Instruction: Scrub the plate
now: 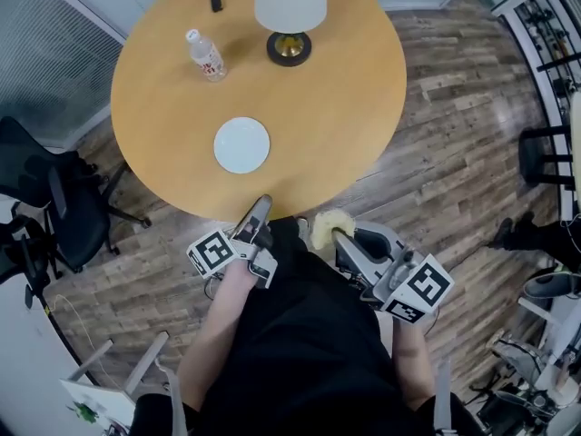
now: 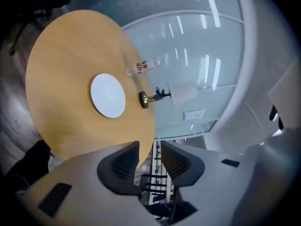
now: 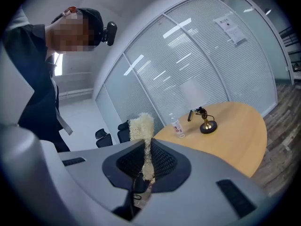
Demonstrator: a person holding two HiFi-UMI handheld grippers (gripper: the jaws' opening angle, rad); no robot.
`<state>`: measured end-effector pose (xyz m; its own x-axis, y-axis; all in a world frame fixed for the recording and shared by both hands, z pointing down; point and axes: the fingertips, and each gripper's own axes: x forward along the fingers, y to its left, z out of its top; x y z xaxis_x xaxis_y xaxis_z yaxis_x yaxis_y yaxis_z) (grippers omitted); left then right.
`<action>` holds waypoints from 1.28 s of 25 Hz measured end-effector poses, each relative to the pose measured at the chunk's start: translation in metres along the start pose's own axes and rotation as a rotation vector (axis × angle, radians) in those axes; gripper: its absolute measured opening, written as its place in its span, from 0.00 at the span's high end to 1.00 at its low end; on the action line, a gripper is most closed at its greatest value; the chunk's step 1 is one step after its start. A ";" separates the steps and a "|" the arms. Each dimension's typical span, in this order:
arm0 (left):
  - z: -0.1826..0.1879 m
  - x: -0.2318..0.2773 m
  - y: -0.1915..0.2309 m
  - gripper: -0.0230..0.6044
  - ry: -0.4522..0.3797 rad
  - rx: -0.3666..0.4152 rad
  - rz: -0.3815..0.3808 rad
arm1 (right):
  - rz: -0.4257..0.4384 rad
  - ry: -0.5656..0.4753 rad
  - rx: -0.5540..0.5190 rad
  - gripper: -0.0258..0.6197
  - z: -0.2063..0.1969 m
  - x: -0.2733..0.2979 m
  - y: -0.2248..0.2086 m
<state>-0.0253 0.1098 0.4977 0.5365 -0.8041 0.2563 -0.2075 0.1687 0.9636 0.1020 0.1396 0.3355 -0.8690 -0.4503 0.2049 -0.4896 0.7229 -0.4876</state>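
On the round, pale wooden bench (image 1: 336, 98), a little left of centre in the head view, the flat round white plate (image 1: 242, 144) lies bare and well apart from both claws. A clear plastic water bottle (image 1: 206, 54) stands above it toward the upper left. Just below the bench's near edge, the left claw (image 1: 260, 211) is released. In the left gripper view its jaws stand apart with nothing between them, and the plate shows beyond them. To the right of it, the right claw (image 1: 343, 241) is clenched on a pale yellow fibrous scrubbing pad (image 1: 325, 225), whose tuft sticks out past the tips.

Scrubbing has not begun, I judge; the step in hand is the reach in toward the plate. To do it well, the left claw should pin the plate's rim against the bench so it cannot slide on the smooth wood. The right claw should then bring the tuft down flat on the plate's face and work in small circles, pressing lightly and staying inside the rim.
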 end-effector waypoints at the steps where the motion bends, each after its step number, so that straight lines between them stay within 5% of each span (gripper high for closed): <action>1: 0.005 0.007 0.007 0.74 -0.013 -0.072 -0.033 | -0.005 -0.002 -0.003 0.91 0.004 0.005 -0.001; 3: 0.020 0.018 0.027 0.74 -0.045 -0.169 -0.061 | -0.013 -0.002 -0.012 0.91 0.012 0.015 -0.004; 7: 0.049 0.017 0.085 0.74 -0.121 -0.239 0.024 | -0.015 0.006 -0.036 0.91 0.023 0.037 -0.004; 11: 0.064 0.020 0.112 0.74 -0.131 -0.235 0.123 | -0.022 0.023 -0.037 0.91 0.026 0.055 -0.009; 17: 0.075 0.034 0.129 0.74 -0.108 -0.275 0.165 | -0.023 0.045 -0.044 0.91 0.030 0.080 -0.012; 32: 0.080 0.047 0.141 0.91 -0.086 -0.311 0.171 | -0.019 0.086 -0.004 0.91 0.022 0.096 -0.027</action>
<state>-0.0945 0.0504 0.6391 0.4421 -0.7921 0.4208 -0.0226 0.4592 0.8881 0.0334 0.0656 0.3498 -0.8622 -0.4175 0.2868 -0.5065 0.7163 -0.4799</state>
